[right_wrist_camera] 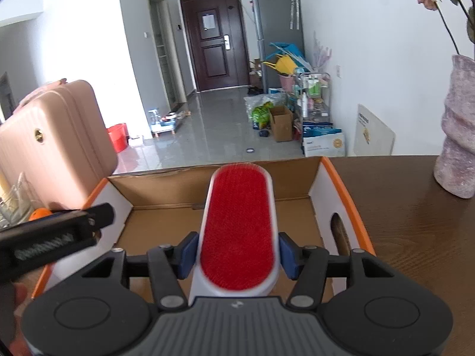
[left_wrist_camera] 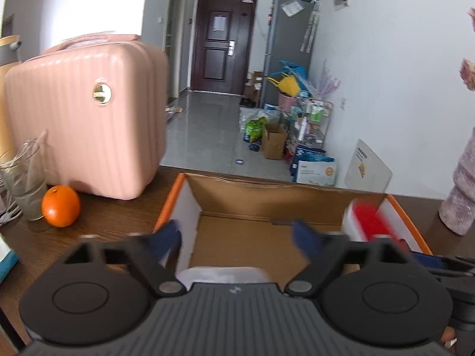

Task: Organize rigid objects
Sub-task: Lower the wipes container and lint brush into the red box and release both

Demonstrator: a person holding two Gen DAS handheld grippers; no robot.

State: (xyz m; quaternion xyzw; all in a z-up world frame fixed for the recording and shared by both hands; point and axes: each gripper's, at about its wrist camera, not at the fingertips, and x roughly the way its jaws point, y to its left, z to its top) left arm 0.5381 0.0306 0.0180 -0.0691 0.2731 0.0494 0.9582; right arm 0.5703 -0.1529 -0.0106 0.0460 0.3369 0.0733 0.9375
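- We hold the red lint brush (right_wrist_camera: 237,231) over the open cardboard box (right_wrist_camera: 297,184) with our right tool (right_wrist_camera: 237,256); its blue pads sit just beside the brush's white sides, and we cannot tell whether they press or have let go.
- The brush runs from 6 o'clock toward 12 o'clock in the right wrist view, its far end above the box's back wall.
- Our left tool (left_wrist_camera: 237,237) stands wide open with nothing between its fingers, poised over the box's left half; a white shape lies below it at 6 o'clock, too blurred to name.
- From the left wrist view, the brush shows at 3 o'clock, inside the box's right corner.
- On the counter (right_wrist_camera: 400,207), an orange (left_wrist_camera: 61,206) at 9 o'clock lies outside the box, beside a pink case (left_wrist_camera: 86,118) and a glass (left_wrist_camera: 23,184).
- We judge the brush nearly stowed; the orange may be left to sort.
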